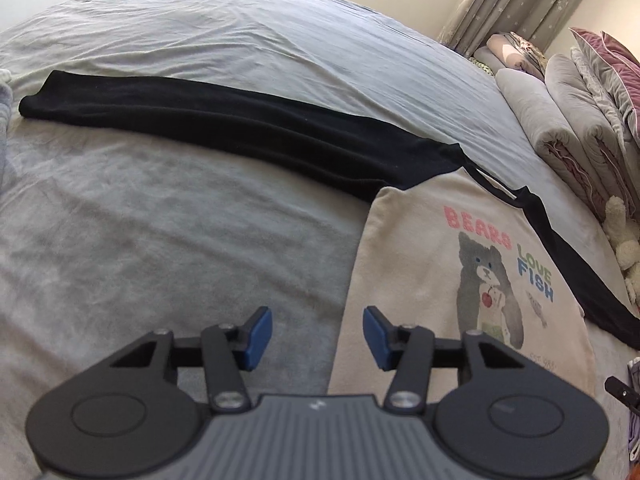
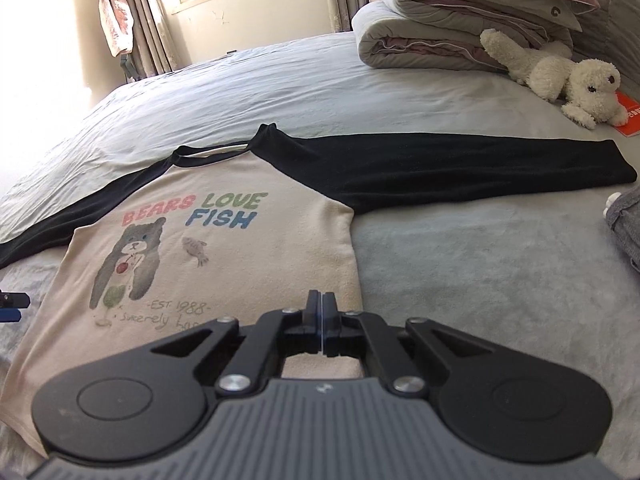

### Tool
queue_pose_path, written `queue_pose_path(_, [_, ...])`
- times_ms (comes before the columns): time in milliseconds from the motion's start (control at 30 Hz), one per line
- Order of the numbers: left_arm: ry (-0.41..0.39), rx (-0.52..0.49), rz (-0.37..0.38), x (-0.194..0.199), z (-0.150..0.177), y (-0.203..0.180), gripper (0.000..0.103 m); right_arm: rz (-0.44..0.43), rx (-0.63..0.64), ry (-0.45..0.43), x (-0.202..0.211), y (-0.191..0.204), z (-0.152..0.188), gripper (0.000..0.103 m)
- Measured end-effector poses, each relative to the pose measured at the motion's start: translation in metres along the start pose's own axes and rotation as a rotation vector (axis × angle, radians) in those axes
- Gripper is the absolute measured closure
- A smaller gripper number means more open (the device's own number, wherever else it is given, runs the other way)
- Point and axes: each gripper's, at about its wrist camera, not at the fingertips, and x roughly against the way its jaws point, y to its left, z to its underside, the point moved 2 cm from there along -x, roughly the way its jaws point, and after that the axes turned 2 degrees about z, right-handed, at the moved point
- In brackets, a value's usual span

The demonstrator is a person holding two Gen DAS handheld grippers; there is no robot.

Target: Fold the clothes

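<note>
A cream shirt (image 2: 224, 264) with a bear print and black sleeves lies flat, face up, on the grey bed sheet (image 2: 480, 280). One black sleeve (image 2: 460, 168) stretches out to the right, and the other sleeve (image 2: 60, 220) runs off to the left. My right gripper (image 2: 321, 300) is shut over the shirt's lower right part, and I see no cloth between its pads. In the left wrist view the long black sleeve (image 1: 200, 120) lies straight across the bed. My left gripper (image 1: 318, 320) hangs open above the cream shirt's (image 1: 420, 264) side edge, holding nothing.
Folded quilts (image 2: 460, 20) and a white plush dog (image 2: 560, 76) sit at the head of the bed, with an orange booklet (image 2: 630, 116) beside them. A grey garment (image 2: 628, 224) lies at the right edge. Curtains (image 2: 136, 20) and a window stand beyond the bed.
</note>
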Motion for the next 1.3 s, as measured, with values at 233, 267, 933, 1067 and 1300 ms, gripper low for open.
queue_pose_path(233, [0.064, -0.013, 0.097, 0.02, 0.029, 0.016, 0.053, 0.001, 0.013, 0.073, 0.011, -0.011, 0.022, 0.092])
queue_pose_path(267, [0.07, -0.023, 0.111, 0.024, 0.033, 0.018, 0.053, -0.011, 0.006, 0.083, 0.014, -0.014, 0.026, 0.091])
queue_pose_path(933, [0.139, -0.109, 0.175, 0.043, 0.088, 0.018, 0.075, -0.184, 0.016, 0.31, 0.053, -0.039, 0.075, 0.061])
queue_pose_path(1067, [0.161, -0.081, 0.166, 0.04, 0.089, 0.019, 0.095, -0.213, 0.036, 0.326, 0.054, -0.036, 0.078, 0.09])
queue_pose_path(1300, [0.137, -0.044, 0.18, 0.063, 0.081, 0.022, 0.097, -0.253, -0.026, 0.197, 0.084, -0.045, 0.058, 0.092])
